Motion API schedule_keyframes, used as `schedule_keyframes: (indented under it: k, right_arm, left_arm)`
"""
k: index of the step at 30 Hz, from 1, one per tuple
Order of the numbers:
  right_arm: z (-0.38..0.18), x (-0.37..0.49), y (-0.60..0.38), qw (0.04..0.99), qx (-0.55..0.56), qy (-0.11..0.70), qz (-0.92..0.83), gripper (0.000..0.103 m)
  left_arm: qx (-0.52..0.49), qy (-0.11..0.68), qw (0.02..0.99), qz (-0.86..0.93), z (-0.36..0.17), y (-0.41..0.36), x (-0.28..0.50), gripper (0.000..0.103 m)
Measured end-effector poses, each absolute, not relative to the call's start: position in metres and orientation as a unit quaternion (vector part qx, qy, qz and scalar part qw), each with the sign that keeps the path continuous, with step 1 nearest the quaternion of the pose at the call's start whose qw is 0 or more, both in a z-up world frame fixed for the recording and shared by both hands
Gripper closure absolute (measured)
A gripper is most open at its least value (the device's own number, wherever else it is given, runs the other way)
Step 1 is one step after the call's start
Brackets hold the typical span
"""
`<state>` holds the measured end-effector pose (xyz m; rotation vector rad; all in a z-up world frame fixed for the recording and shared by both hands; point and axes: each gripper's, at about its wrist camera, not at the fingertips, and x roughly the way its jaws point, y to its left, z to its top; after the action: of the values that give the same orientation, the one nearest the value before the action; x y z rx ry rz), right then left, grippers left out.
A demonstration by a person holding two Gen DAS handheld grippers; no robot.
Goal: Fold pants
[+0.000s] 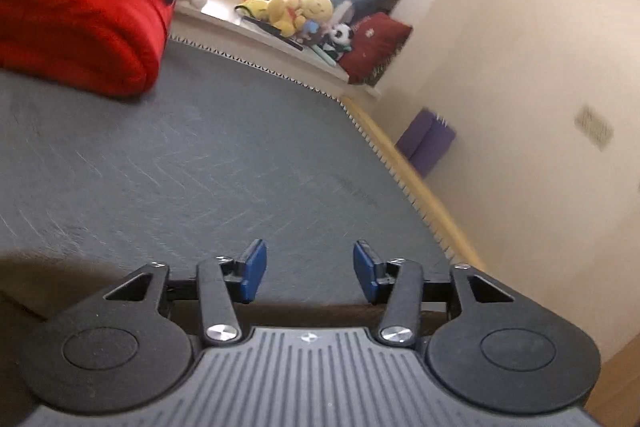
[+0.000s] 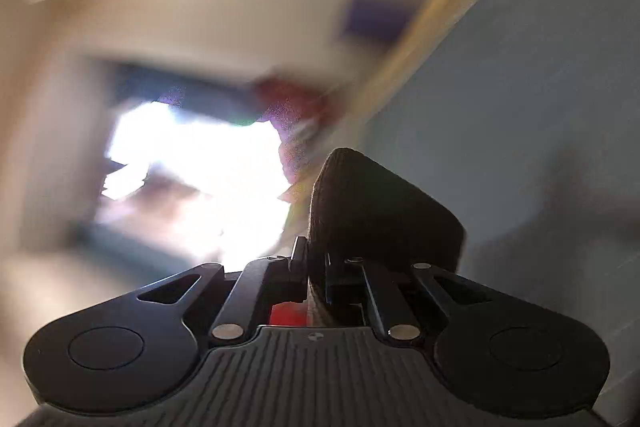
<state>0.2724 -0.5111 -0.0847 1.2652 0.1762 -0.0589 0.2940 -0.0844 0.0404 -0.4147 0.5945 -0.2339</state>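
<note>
- The left tool (image 1: 310,269) stands wide, its blue pads (image 1: 254,269) apart with nothing between them, above a grey bed (image 1: 200,167).
- The right tool (image 2: 316,267) is clamped narrow on a fold of dark brown cloth, the pants (image 2: 380,211); the fold bulges out ahead of the jaws toward 1 o'clock.
- In the left view, a thin dark strip just under the tool's frame, at 6 o'clock, may be more of the same cloth; I cannot tell.
- A folded red blanket (image 1: 80,27) lies on the bed at 10 o'clock in the left view, with other bedding piled on top.
- Soft toys (image 1: 296,11) and a red cushion (image 1: 374,43) sit on the window ledge at 12 to 1 o'clock.
- A purple box (image 1: 426,141) stands against the wall at 2 o'clock.
- The right view is heavily blurred; only a bright window (image 2: 192,167) and the grey bed at 3 o'clock read clearly.
</note>
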Motion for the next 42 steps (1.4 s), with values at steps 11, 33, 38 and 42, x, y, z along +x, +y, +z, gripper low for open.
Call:
schedule_keyframes:
  k: [11,33,38,42]
  right_arm:
    - [-0.133,0.291,-0.537,0.811,0.493,0.299,-0.098,0.053]
    - [-0.07,0.338,-0.52,0.829,0.534,0.165,0.001,0.086]
    - [-0.053,0.319,-0.514,0.866,0.46,0.17,-0.1,0.086]
    - [-0.139,0.303,-0.538,0.79,0.493,0.313,-0.187,0.087]
  left_arm:
    - [0.042,0.457,0.888,-0.039,-0.125,-0.077,0.281,0.045]
    - [0.073,0.443,0.879,-0.157,-0.091,0.004,0.245,0.09]
    - [0.027,0.473,0.859,-0.192,-0.107,0.014,0.25,0.089]
    - [0.068,0.507,0.836,-0.2,-0.129,0.001,0.254,0.087]
